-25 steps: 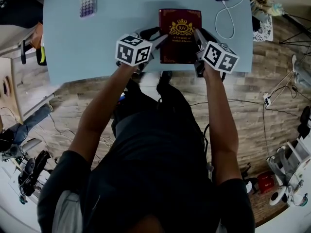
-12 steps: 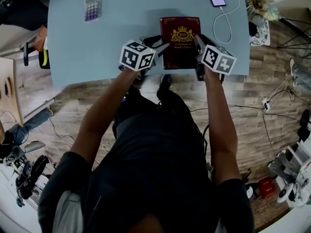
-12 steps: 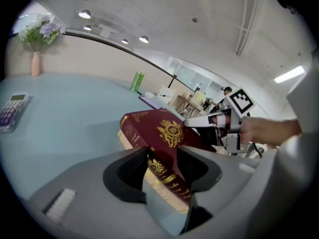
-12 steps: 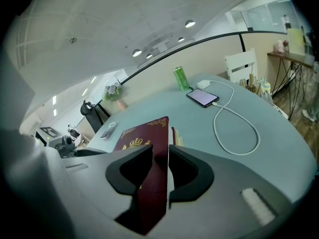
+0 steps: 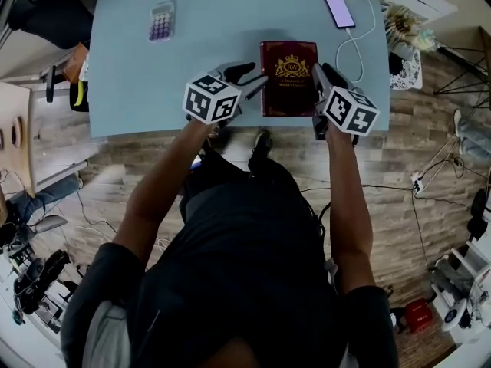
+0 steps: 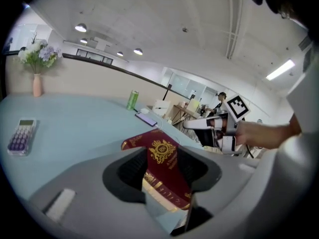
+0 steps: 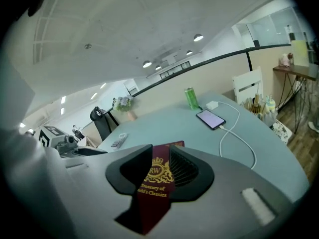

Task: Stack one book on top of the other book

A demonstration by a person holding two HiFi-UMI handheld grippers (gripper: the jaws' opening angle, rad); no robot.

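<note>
A maroon book (image 5: 288, 79) with a gold crest lies flat near the front edge of the pale blue table (image 5: 215, 21). Whether a second book lies under it I cannot tell; pale page edges show below its cover in the left gripper view. My left gripper (image 5: 253, 77) sits at the book's left edge, jaws apart. My right gripper (image 5: 317, 81) sits at its right edge, jaws also apart. The book (image 6: 162, 156) shows between the left gripper's (image 6: 162, 172) dark fingers, and the book (image 7: 154, 183) likewise between those of the right gripper (image 7: 159, 172).
A calculator (image 5: 162, 21) lies at the table's far left. A phone (image 5: 339, 8) with a white cable (image 5: 347, 43) lies far right of the book. A green can (image 6: 132, 99) and a vase of flowers (image 6: 36, 66) stand at the far side.
Both grippers stay on either side of the book with jaws apart. The head view has shifted, so the book sits lower in the picture and more of the phone shows.
</note>
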